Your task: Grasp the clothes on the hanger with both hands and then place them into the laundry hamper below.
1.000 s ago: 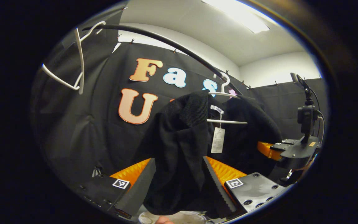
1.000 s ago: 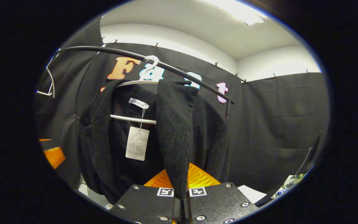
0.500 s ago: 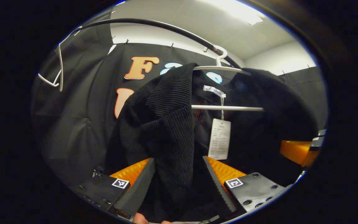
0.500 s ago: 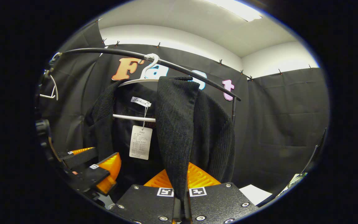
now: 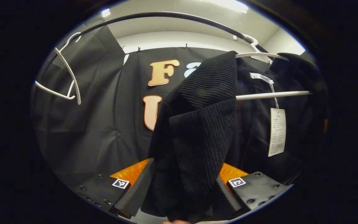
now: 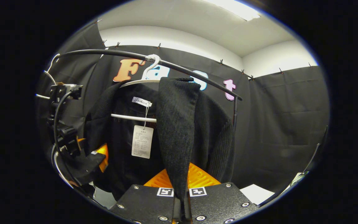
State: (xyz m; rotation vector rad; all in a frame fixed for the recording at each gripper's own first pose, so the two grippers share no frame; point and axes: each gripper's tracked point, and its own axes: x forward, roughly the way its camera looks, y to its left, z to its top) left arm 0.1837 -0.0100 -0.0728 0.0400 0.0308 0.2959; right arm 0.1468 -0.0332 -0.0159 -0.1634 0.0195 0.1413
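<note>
A black knit cardigan (image 5: 197, 124) hangs on a white hanger (image 5: 269, 95) from a black rail (image 5: 166, 14). Its paper tag (image 5: 277, 130) dangles inside the neck. My left gripper (image 5: 185, 172) is open, and the cardigan's left front panel drapes down between its spread fingers. In the right gripper view the cardigan (image 6: 211, 140) hangs on the same hanger (image 6: 135, 83). My right gripper (image 6: 181, 200) is shut on the edge of its right front panel. The left gripper (image 6: 87, 158) shows at the cardigan's left side there.
An empty white hanger (image 5: 70, 77) hangs on the rail at the far left. The rail (image 6: 104, 53) ends at a post (image 6: 235, 112) right of the cardigan. Black cloth walls close off the back and right. A pale floor patch (image 6: 252, 193) lies low on the right.
My left gripper has moved up and in on the cardigan's left front panel, which now fills the gap between its fingers. The right gripper has stayed shut on the right panel.
</note>
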